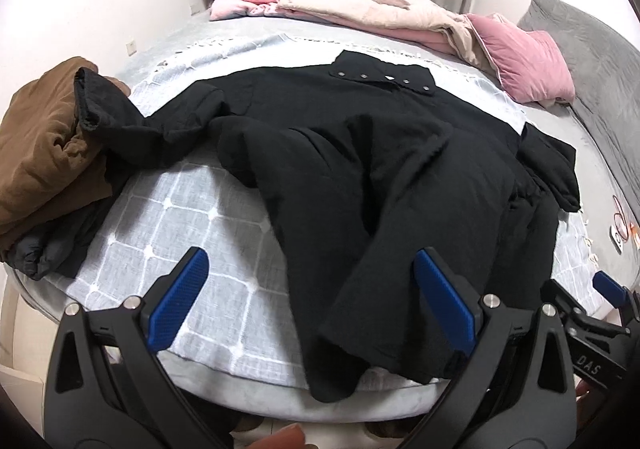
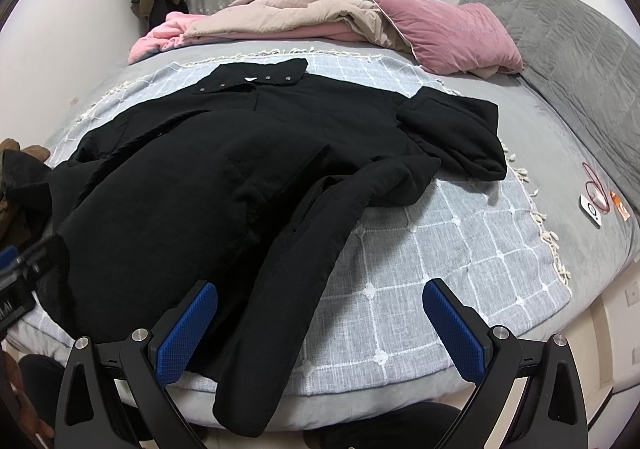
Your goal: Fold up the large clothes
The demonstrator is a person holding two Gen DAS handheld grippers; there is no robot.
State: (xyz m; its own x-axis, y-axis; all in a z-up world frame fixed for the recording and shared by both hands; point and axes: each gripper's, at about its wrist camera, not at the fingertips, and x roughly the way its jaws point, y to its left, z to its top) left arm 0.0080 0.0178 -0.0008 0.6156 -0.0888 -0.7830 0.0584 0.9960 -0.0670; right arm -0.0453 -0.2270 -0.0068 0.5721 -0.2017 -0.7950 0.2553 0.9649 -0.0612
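Note:
A large black padded coat (image 1: 340, 153) lies spread on the bed, collar with snap buttons (image 1: 380, 79) at the far side, hem toward me. One sleeve (image 1: 384, 289) is folded across the body and hangs over the near bed edge. The coat also shows in the right wrist view (image 2: 224, 185), with that sleeve (image 2: 276, 313) running down between my fingers. My left gripper (image 1: 312, 297) is open and empty above the near edge. My right gripper (image 2: 320, 329) is open and empty, hovering over the sleeve end; it also shows in the left wrist view (image 1: 608, 289).
A brown garment (image 1: 44, 157) is piled at the bed's left edge. Pink and beige quilts (image 2: 280, 17), a pink pillow (image 2: 448, 33) and a grey headboard cushion (image 2: 560, 33) lie at the far side. A small white device (image 2: 591, 211) lies at the right. The checked grey blanket (image 2: 440, 249) covers the bed.

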